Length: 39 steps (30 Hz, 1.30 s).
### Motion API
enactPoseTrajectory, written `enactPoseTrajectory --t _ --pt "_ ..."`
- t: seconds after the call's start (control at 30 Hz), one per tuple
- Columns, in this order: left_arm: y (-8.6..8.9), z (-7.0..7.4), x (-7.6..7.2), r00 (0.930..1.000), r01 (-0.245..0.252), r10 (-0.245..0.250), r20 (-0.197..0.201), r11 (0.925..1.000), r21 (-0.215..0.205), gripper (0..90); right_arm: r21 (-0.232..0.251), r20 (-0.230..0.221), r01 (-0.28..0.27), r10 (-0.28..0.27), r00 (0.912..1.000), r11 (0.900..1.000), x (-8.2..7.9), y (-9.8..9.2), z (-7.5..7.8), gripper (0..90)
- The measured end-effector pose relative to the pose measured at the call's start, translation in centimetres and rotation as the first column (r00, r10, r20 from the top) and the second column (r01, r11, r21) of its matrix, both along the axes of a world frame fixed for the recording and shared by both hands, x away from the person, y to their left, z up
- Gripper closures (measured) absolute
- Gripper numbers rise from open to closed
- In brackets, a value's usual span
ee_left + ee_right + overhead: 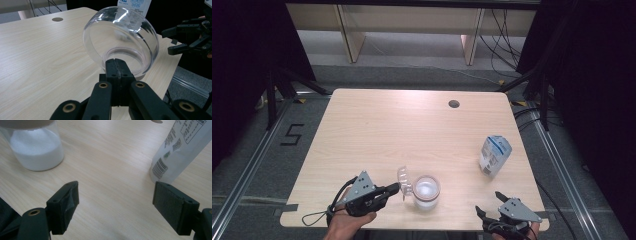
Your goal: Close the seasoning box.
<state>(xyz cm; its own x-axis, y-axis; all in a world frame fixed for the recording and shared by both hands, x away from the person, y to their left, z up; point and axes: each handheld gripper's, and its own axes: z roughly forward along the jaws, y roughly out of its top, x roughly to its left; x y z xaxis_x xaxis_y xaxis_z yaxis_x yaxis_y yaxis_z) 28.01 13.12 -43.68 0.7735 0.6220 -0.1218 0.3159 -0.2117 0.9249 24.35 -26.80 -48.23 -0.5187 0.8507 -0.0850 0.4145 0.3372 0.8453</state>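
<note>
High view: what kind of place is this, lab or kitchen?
Likely a lab recording bay: a bare wooden table on a marked floor with a taped number, loose cables behind, dark curtains at the sides.

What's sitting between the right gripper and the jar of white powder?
Nothing: in the high view only bare table separates the right gripper from the jar. The right gripper view shows the same bare wood before its open jaws.

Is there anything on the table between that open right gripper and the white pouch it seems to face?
Nothing visible. In the right gripper view, bare wood lies between the right gripper and the white pouch. The jar of white powder stands off to the other side.
</note>
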Motion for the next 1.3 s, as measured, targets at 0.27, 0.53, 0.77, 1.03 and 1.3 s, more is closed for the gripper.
enactPoseTrajectory --t 0.27,0.53,0.77,1.03,1.3 --pt "-0.7 -0.2 0.2 0.9998 0.022 -0.022 -0.001 0.9997 -0.005 89.3 0.004 -0.014 0.009 -0.009 0.9999 1.000 -0.1 0.0 0.1 22.0" --pt "-1.5 0.0 0.3 0.9994 0.033 -0.033 -0.004 0.9994 0.013 89.3 0.000 -0.010 0.007 -0.007 0.9999 1.000 -0.1 0.0 0.1 22.0" --pt "-2.2 -0.2 0.4 0.9983 0.058 -0.058 0.001 0.9983 0.008 89.1 -0.002 -0.003 -0.010 0.010 0.9999 1.000 0.0 0.0 0.0 22.1" --pt "-1.8 0.1 0.3 0.9943 0.091 -0.092 -0.054 0.9955 -0.027 71.8 -0.017 0.017 -0.016 0.016 0.9997 1.000 0.2 -0.2 -0.1 22.0" --pt "-1.3 0.2 -0.2 0.9897 0.104 -0.111 -0.090 0.9913 -0.080 45.1 0.012 0.017 -0.039 0.039 0.9991 0.999 0.1 0.1 0.0 21.5"
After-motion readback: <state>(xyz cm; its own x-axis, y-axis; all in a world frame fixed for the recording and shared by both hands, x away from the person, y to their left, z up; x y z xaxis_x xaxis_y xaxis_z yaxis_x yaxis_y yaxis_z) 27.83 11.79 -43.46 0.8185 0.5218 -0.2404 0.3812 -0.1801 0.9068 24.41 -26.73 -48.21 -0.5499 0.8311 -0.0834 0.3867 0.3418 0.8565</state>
